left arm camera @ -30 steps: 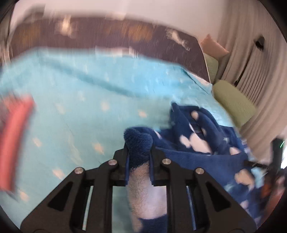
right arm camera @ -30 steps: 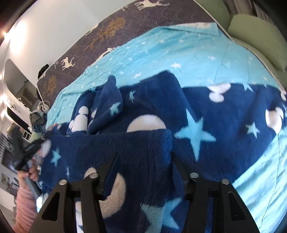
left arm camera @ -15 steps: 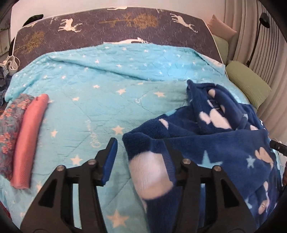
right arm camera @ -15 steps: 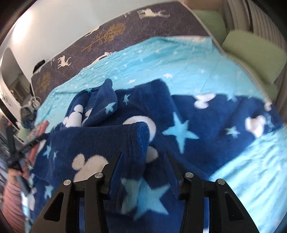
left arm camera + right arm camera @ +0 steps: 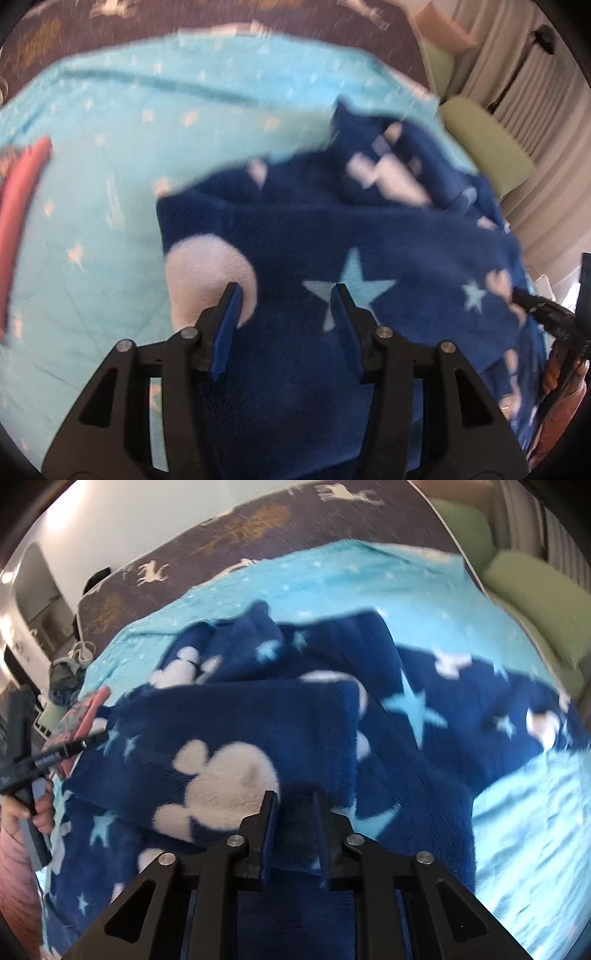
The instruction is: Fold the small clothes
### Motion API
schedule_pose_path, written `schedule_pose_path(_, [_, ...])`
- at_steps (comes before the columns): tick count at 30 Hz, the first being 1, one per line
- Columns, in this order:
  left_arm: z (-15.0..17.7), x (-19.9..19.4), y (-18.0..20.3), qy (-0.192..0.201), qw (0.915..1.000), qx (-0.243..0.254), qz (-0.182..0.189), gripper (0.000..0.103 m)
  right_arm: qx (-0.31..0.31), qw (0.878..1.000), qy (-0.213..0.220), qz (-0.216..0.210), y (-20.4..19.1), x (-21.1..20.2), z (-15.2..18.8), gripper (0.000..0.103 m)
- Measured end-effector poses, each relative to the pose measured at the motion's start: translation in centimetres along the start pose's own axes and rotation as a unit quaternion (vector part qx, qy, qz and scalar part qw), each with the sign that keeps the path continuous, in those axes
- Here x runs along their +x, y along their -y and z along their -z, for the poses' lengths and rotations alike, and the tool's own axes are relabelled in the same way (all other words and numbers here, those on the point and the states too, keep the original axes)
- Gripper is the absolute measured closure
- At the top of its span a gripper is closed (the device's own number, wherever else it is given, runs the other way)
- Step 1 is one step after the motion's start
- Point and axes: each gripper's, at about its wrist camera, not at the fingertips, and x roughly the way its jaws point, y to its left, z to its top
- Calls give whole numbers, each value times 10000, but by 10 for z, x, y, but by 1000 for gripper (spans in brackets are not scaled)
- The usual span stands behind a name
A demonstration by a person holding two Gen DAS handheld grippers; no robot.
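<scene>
A navy fleece garment (image 5: 332, 236) with white mouse-head shapes and light-blue stars lies folded over on the light-blue star quilt (image 5: 110, 155). It also shows in the right wrist view (image 5: 280, 723). My left gripper (image 5: 286, 295) is open and empty, just above the folded layer. My right gripper (image 5: 291, 801) is narrowly open over the fold's near edge; the fabric lies below the fingers, not pinched. The left gripper shows at the left of the right wrist view (image 5: 55, 753), held by a hand.
A folded pink garment (image 5: 18, 218) lies at the quilt's left edge. A dark headboard (image 5: 240, 539) with deer figures stands at the back. Green cushions (image 5: 487, 147) and curtains are at the right.
My left gripper opened, let go of the fleece corner and moved over the folded layer. My right gripper narrowed its jaws and the folded layer now lies flat.
</scene>
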Motion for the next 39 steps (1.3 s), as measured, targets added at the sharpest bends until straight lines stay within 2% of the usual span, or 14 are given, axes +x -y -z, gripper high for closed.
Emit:
schedule_pose_path(5, [3,-3,-9,192,9995,-48,262,51,27,10000,28,-27,2,-2,-1,86])
schedule_pose_path(10, [9,-27,-4,391,9992,-21,55,51,234,9995,149,-159,7,-16,1,83])
schedule_pose_path(12, [12,-44,2,450,9990,42,-35,51,346,9989,313,-108,17,-34,3,81])
schedule_pose_path(14, [14,-60,12,502,9986,148,-24,51,575,9974,437,-45,35,-47,5,76])
schedule_pose_path(16, [17,-72,22,558,9981,256,34,51,1164,9915,586,-56,70,-64,8,60])
schedule_pose_path(18, [21,-82,38,592,9972,419,163,51,1879,9789,768,-218,113,-76,12,49])
schedule_pose_path(19, [23,-82,45,590,9969,480,200,48,2403,9663,852,-368,146,-81,16,47])
schedule_pose_path(22, [29,-71,67,460,9967,607,287,45,3354,9367,931,-373,215,-79,22,46])
schedule_pose_path(25, [34,-49,83,194,9975,561,372,45,3956,9121,1013,-354,266,-69,21,43])
schedule_pose_path(28, [40,-29,92,11,9983,487,316,45,4340,8944,934,-546,301,-47,15,38])
schedule_pose_path(30, [40,-21,93,7,9987,448,239,42,4674,8786,863,-471,322,-28,13,37])
schedule_pose_path(33, [39,-15,91,-15,9989,370,272,39,5005,8610,800,-416,345,-4,10,37])
schedule_pose_path(37, [41,-7,89,-11,9989,340,316,37,5411,8317,1158,-449,372,15,3,36])
schedule_pose_path(39, [42,-6,91,21,9989,376,284,37,5473,8266,1250,-397,382,17,-4,36])
